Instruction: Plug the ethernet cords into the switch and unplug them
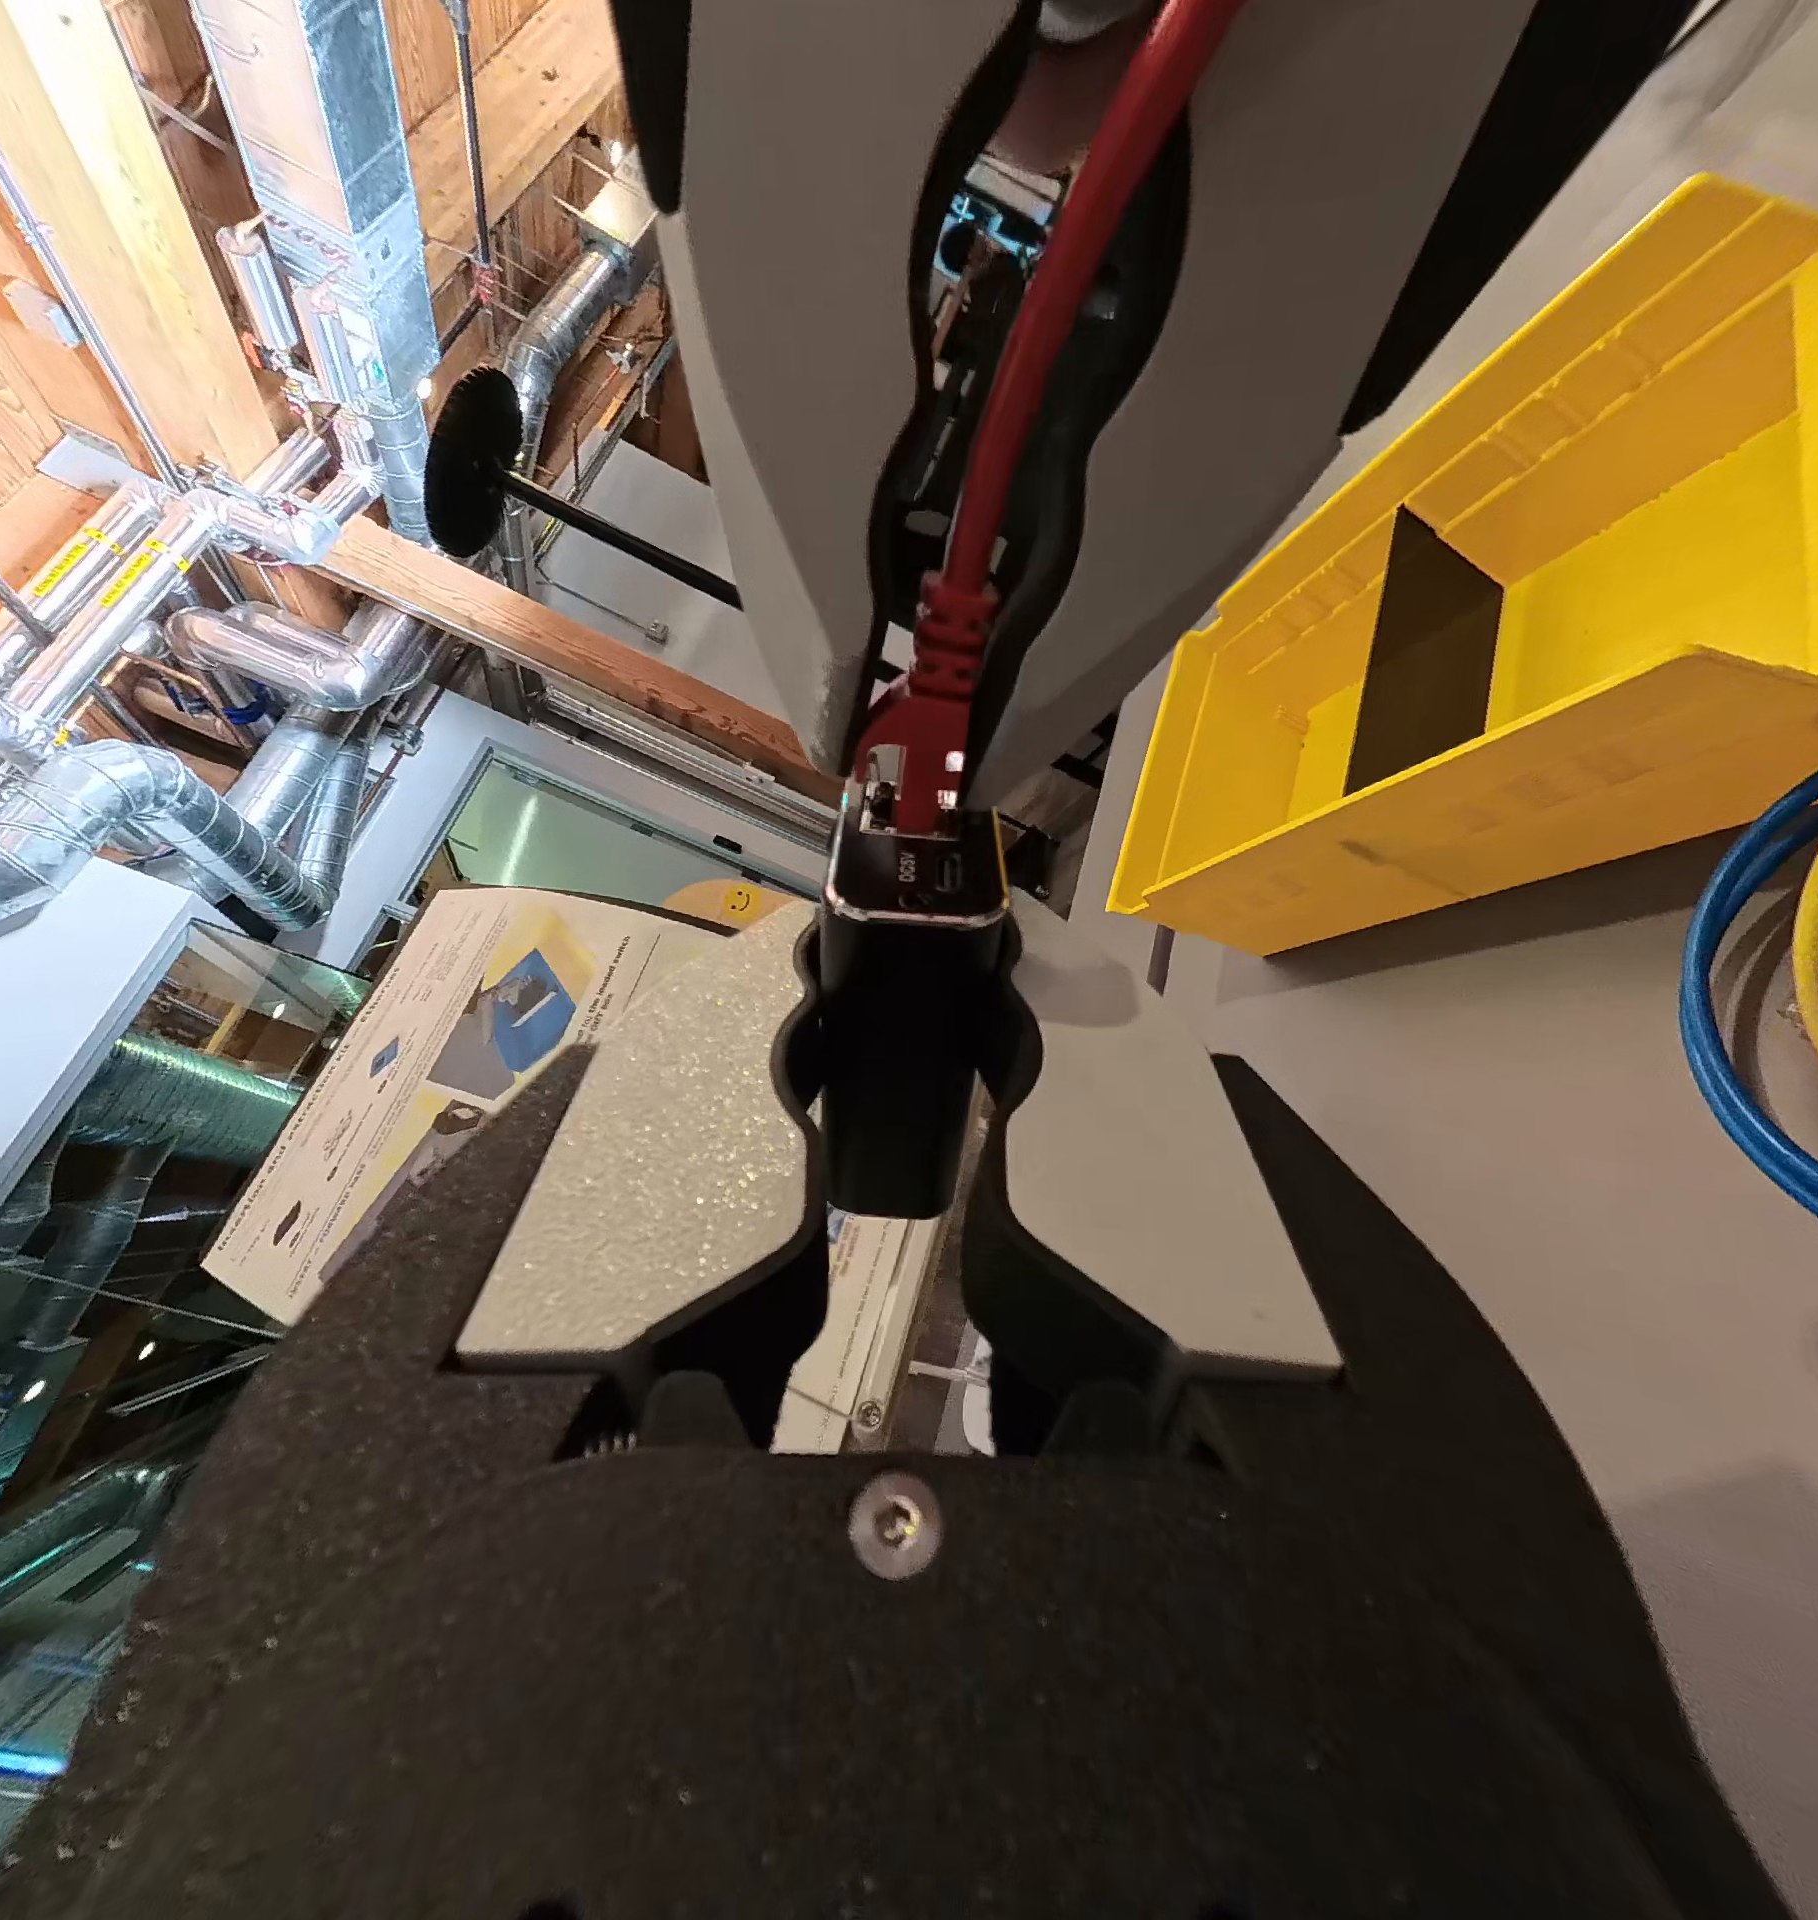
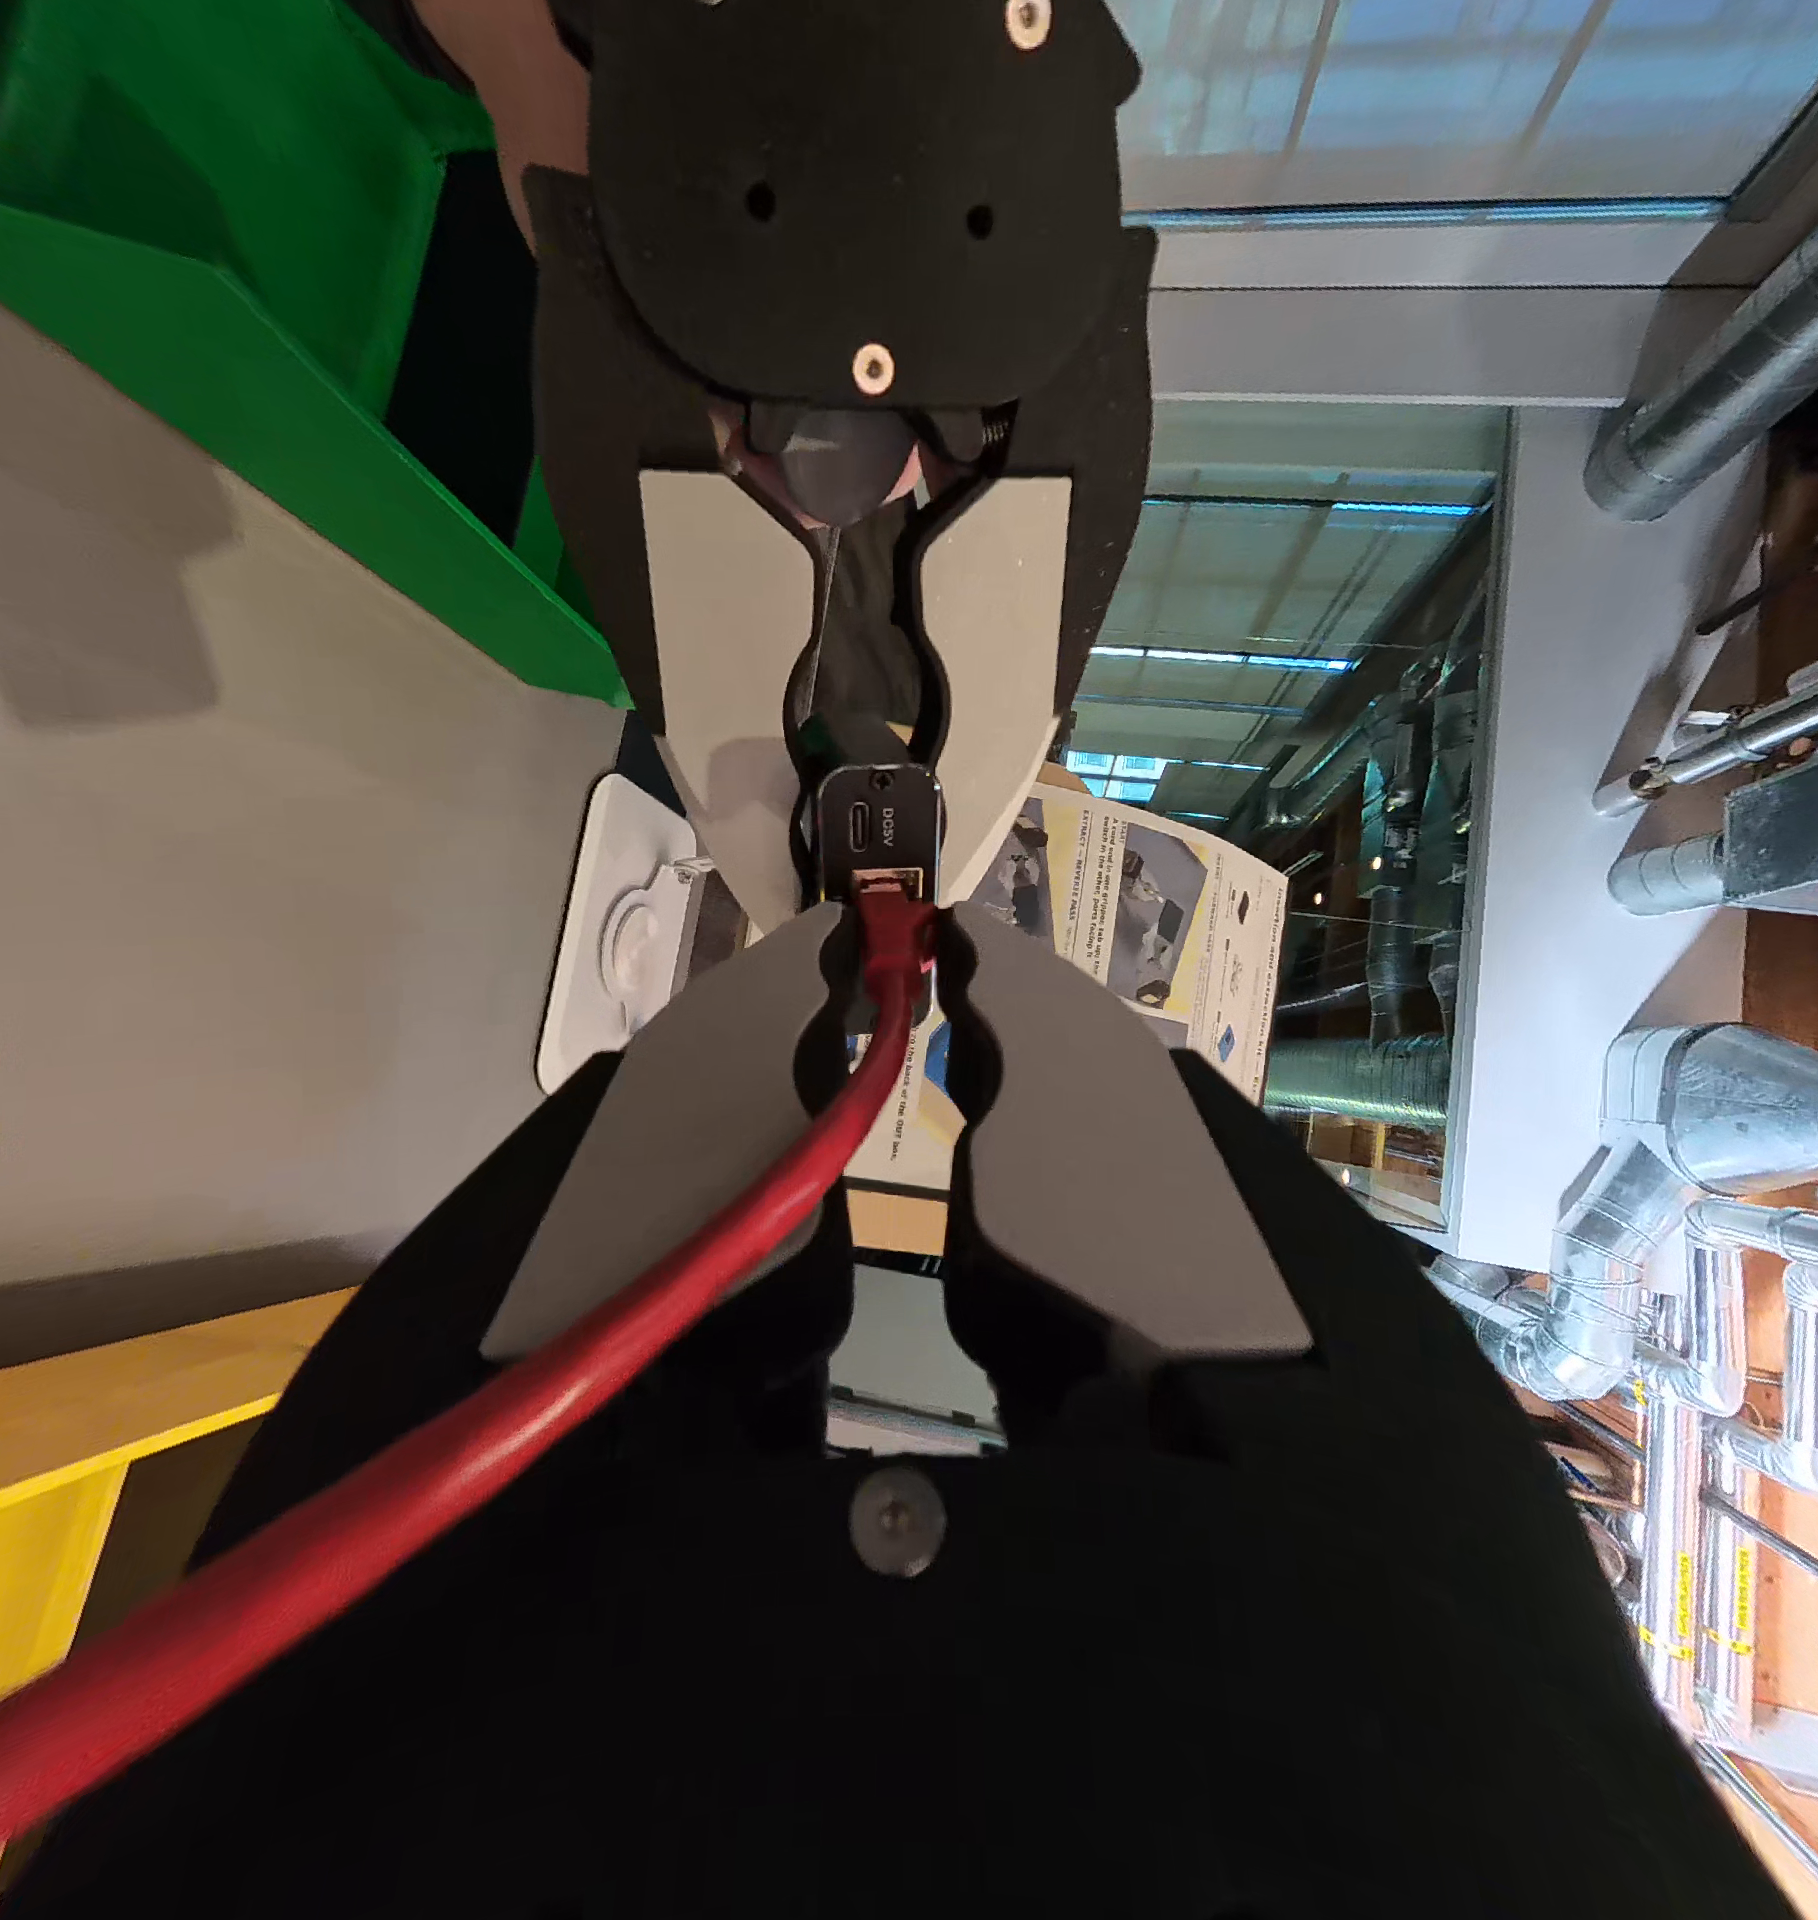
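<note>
Black and slim, the switch (image 1: 910, 1049) sits clamped in the left gripper (image 1: 910, 997), its long axis running straight ahead toward the opposite gripper. From the right wrist, the right gripper (image 2: 889, 935) pinches the red cord (image 2: 614, 1340) just behind its plug (image 2: 892, 925) (already seated in the port), directly in line with the switch (image 2: 879, 831).
</note>
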The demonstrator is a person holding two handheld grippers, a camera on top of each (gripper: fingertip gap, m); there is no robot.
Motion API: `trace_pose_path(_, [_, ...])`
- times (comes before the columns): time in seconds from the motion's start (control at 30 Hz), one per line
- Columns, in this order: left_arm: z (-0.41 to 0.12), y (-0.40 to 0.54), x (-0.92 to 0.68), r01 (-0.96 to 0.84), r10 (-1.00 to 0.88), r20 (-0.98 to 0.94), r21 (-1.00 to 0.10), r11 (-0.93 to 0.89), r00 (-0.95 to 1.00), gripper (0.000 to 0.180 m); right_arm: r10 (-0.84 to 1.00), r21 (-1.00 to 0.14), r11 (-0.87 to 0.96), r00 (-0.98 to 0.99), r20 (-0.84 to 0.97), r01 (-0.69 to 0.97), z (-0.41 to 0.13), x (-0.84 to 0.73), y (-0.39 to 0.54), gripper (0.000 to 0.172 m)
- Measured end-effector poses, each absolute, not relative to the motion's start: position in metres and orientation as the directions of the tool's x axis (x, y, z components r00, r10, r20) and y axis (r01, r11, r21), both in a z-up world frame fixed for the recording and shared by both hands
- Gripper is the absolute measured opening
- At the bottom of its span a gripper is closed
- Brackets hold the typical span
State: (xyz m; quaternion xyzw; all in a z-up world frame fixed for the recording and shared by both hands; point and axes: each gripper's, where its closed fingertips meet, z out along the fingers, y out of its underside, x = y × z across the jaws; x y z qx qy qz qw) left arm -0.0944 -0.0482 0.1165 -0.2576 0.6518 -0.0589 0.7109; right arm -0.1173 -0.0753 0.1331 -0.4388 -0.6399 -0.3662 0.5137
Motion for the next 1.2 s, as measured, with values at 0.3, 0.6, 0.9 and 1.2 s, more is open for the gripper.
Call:
trace_pose_path(0.3, [0.117, -0.038, -0.091, -0.347, -0.269, -0.941, -0.326, 0.879, 0.204, 0.026, 0.258, 0.034, 0.318, -0.121, 0.959, 0.948, 0.124, -0.111, -0.071, 0.013])
trace_pose_path(0.6, [0.101, -0.025, -0.084, -0.365, -0.319, -0.935, -0.353, 0.861, 0.152, 0.027, 0.514, -0.053, 0.251, -0.086, 0.853, 0.967, 0.109, -0.104, -0.06, 0.014])
trace_pose_path(0.9, [0.08, -0.007, -0.079, -0.394, -0.411, -0.907, -0.411, 0.822, 0.089, 0.027, 0.648, -0.09, 0.184, -0.052, 0.76, 0.979, 0.093, -0.098, -0.043, 0.014])
trace_pose_path(1.2, [0.141, 0.028, -0.145, -0.32, -0.546, -0.78, -0.624, 0.713, 0.305, 0.026, 0.799, -0.326, 0.094, 0.125, 0.589, 0.941, 0.047, -0.089, -0.073, 0.014])
